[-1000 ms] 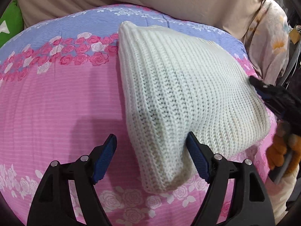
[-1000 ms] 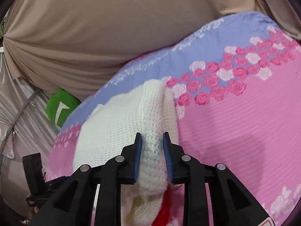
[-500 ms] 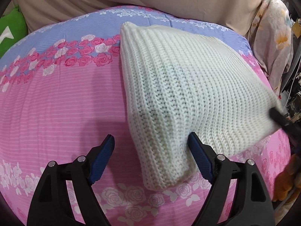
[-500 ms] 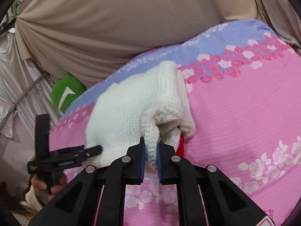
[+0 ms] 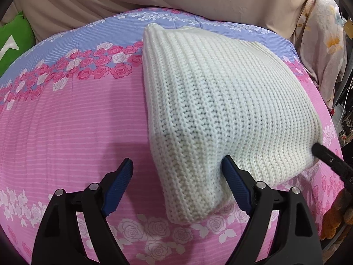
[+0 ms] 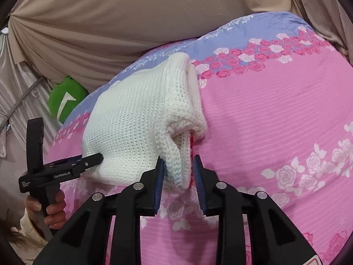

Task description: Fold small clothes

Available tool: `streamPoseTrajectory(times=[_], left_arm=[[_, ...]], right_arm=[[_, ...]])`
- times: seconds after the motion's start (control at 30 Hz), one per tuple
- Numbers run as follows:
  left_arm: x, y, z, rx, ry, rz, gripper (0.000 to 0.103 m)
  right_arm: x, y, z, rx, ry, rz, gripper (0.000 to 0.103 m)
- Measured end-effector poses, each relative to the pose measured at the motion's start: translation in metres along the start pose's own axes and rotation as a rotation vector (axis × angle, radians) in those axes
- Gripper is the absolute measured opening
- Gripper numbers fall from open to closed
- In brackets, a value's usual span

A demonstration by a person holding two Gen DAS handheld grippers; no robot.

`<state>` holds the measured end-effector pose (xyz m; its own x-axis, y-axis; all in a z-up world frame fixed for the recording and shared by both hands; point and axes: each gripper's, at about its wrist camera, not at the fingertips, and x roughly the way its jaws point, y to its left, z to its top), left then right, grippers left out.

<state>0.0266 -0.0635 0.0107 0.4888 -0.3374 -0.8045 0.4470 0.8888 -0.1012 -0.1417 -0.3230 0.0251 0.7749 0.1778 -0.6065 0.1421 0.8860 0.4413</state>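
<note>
white knit garment (image 5: 220, 101) lain folded on pink rose-print bed cover (image 5: 72, 128) | left tool (image 5: 176, 185) held apart, straddling its near corner | right tool (image 6: 179, 174) opening, its hem between, unpressed | beige drape (image 6: 132, 17), green cushion (image 6: 64, 101) behind it

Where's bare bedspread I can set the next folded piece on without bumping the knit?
Free: the pink striped stretch of the bedspread left of the white knit garment, bordered by the rose band above and the left gripper below. Crowded: the garment's near edge, where the right gripper, jaws opening, straddles its corner.
</note>
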Motion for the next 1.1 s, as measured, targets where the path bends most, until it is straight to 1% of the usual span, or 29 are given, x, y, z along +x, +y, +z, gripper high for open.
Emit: streamPoseTrajectory(times=[0.07,0.13,0.17,0.2,0.23,0.3,0.33,0.37,0.43,0.5,0.53,0.57,0.6,0.63,0.67,0.73,0.77,0.8,0.83,0.87,0.9,0.93,0.97,1.0,1.03,1.1], left_arm=[[-0.002,0.0,0.0,-0.004,0.0,0.002,0.081],[-0.014,-0.002,0.001,0.004,-0.026,0.012,0.079],[-0.023,-0.004,0.003,0.013,-0.052,0.012,0.079],[-0.031,-0.006,0.006,0.02,-0.078,0.01,0.079],[-0.042,-0.009,0.012,0.029,-0.112,0.0,0.079],[-0.057,-0.013,0.025,0.04,-0.166,-0.024,0.08],[-0.059,-0.014,0.032,0.039,-0.179,-0.032,0.08],[-0.059,-0.015,0.039,0.034,-0.186,-0.04,0.08],[-0.052,-0.016,0.052,0.015,-0.182,-0.055,0.08],[-0.038,-0.017,0.06,-0.001,-0.164,-0.041,0.08],[-0.03,-0.017,0.062,-0.006,-0.153,-0.031,0.08],[-0.022,-0.015,0.063,-0.014,-0.137,-0.02,0.08],[-0.014,-0.013,0.062,-0.023,-0.118,-0.012,0.08],[-0.005,-0.011,0.062,-0.036,-0.092,-0.013,0.08],[0.001,-0.008,0.06,-0.05,-0.072,-0.017,0.08],[0.005,-0.004,0.058,-0.064,-0.067,-0.011,0.082],[0.006,-0.002,0.057,-0.067,-0.067,-0.013,0.082],[0.006,-0.001,0.057,-0.072,-0.066,-0.019,0.082],[0.008,0.001,0.057,-0.082,-0.066,-0.027,0.083],[0.009,0.002,0.057,-0.085,-0.064,-0.027,0.083],[0.011,0.001,0.056,-0.082,-0.063,-0.023,0.083],[0.014,0.0,0.056,-0.08,-0.063,-0.019,0.085],[0.016,0.001,0.055,-0.079,-0.062,-0.021,0.086],[0.018,0.001,0.055,-0.079,-0.061,-0.02,0.086],[0.018,0.002,0.055,-0.078,-0.063,-0.016,0.087],[0.015,0.005,0.054,-0.083,-0.061,-0.023,0.087]], right_arm=[[-0.009,-0.001,0.008,0.015,-0.023,0.025,0.03],[-0.016,0.0,0.02,0.012,-0.06,0.009,0.032],[-0.019,0.001,0.029,0.005,-0.08,-0.006,0.035],[-0.019,0.002,0.036,0.001,-0.094,-0.011,0.039],[-0.019,0.004,0.048,-0.015,-0.115,-0.009,0.042],[-0.013,0.008,0.069,-0.047,-0.141,-0.003,0.056],[-0.005,0.01,0.079,-0.059,-0.143,0.0,0.059],[0.003,0.011,0.089,-0.068,-0.137,0.006,0.061],[0.03,0.012,0.111,-0.062,-0.104,0.009,0.061],[0.057,0.01,0.126,-0.045,-0.062,0.03,0.061],[0.076,0.009,0.133,-0.035,-0.027,0.02,0.061],[0.096,0.009,0.138,-0.051,0.027,0.009,0.059],[0.111,0.011,0.14,-0.075,0.071,-0.002,0.036],[0.122,0.017,0.142,-0.105,0.111,-0.026,0.016],[0.119,0.023,0.144,-0.122,0.092,-0.028,0.016],[0.088,0.041,0.149,-0.168,-0.038,0.041,0.015],[0.072,0.045,0.151,-0.169,-0.097,0.064,0.014],[0.065,0.045,0.152,-0.155,-0.124,0.084,0.014],[0.07,0.038,0.153,-0.122,-0.114,0.095,0.014],[0.085,0.029,0.152,-0.098,-0.068,0.061,0.014],[0.103,0.02,0.15,-0.09,-0.013,0.011,0.015],[0.131,0.008,0.143,-0.088,0.09,-0.053,0.015],[0.144,-0.002,0.135,-0.056,0.118,-0.042,0.017],[0.137,-0.006,0.133,-0.015,0.082,-0.005,0.018],[0.123,-0.004,0.133,0.001,0.071,-0.007,0.018],[0.086,0.012,0.129,-0.034,-0.028,-0.046,0.019]])
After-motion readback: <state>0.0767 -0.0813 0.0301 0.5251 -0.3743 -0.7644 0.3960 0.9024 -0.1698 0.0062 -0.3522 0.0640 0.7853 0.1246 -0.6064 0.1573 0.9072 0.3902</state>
